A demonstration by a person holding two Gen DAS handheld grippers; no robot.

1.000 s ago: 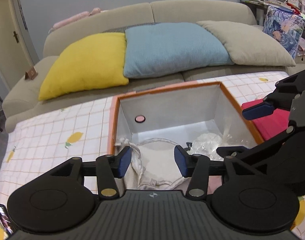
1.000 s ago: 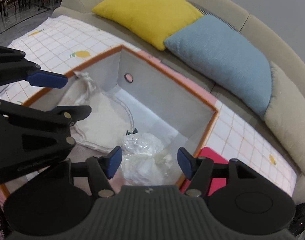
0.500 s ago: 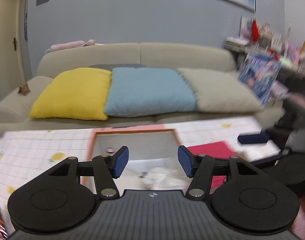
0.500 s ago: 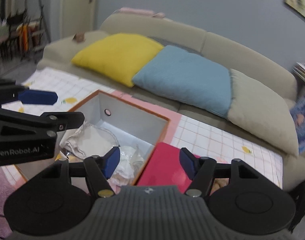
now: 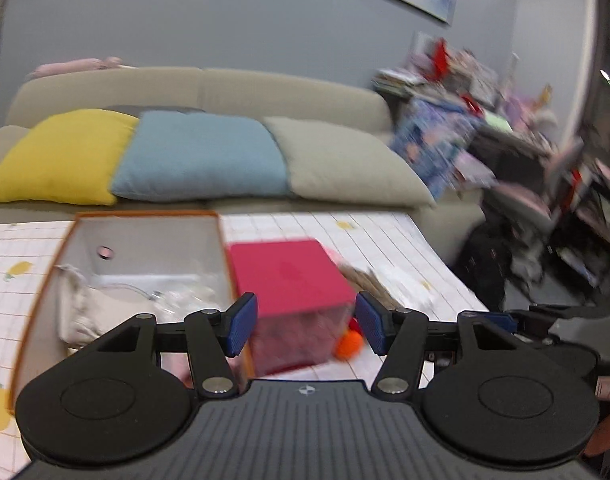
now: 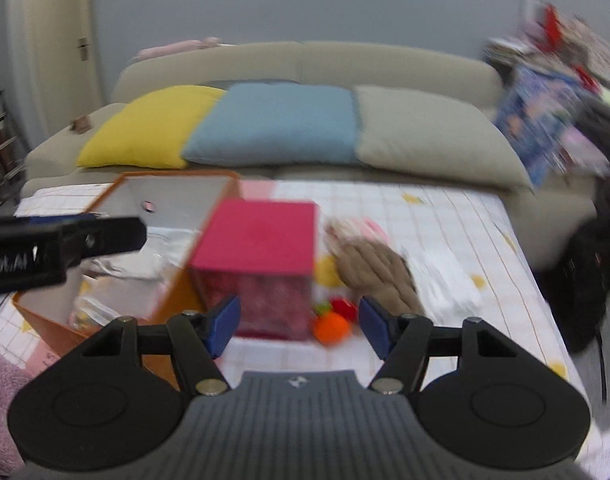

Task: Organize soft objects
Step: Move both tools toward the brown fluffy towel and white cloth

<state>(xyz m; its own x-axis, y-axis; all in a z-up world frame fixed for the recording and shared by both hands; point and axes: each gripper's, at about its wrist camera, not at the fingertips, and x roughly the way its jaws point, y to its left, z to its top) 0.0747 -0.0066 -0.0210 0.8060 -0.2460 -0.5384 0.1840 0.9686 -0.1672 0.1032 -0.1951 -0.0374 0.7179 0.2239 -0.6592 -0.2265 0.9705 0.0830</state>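
**Beside the pink box: both grippers empty, soft toys waiting**

On the checked tablecloth (image 6: 445,216), just right of the pink box (image 6: 261,240), lies the loose heap yet to be sorted: a brown plush toy (image 6: 375,266), an orange ball-like toy (image 6: 331,326), a red piece (image 6: 343,306) beside it, and a white folded cloth (image 6: 445,280) nearer the table's right edge. Left of the pink box stands the open orange-rimmed storage bin (image 5: 71,232), already holding a cream drawstring bag (image 5: 89,308) and a crinkled clear plastic bag (image 5: 181,294).

The right gripper (image 6: 299,326) has its jaws apart with nothing between them; it points towards the orange toy and the box's front face. The left gripper (image 5: 305,330) is likewise spread and empty, its jaws having just been widening.

The next step looks like a pick from the heap. It would go best by slowing down, since both views are smeared, choosing one toy, coming in over it, and pinching the plush at its bulk rather than a loose edge, clear of the box wall.

Writing: on the left gripper's body, in the right wrist view, a partial white label reads "bot.AI" (image 6: 9,262). Nothing else is legible.
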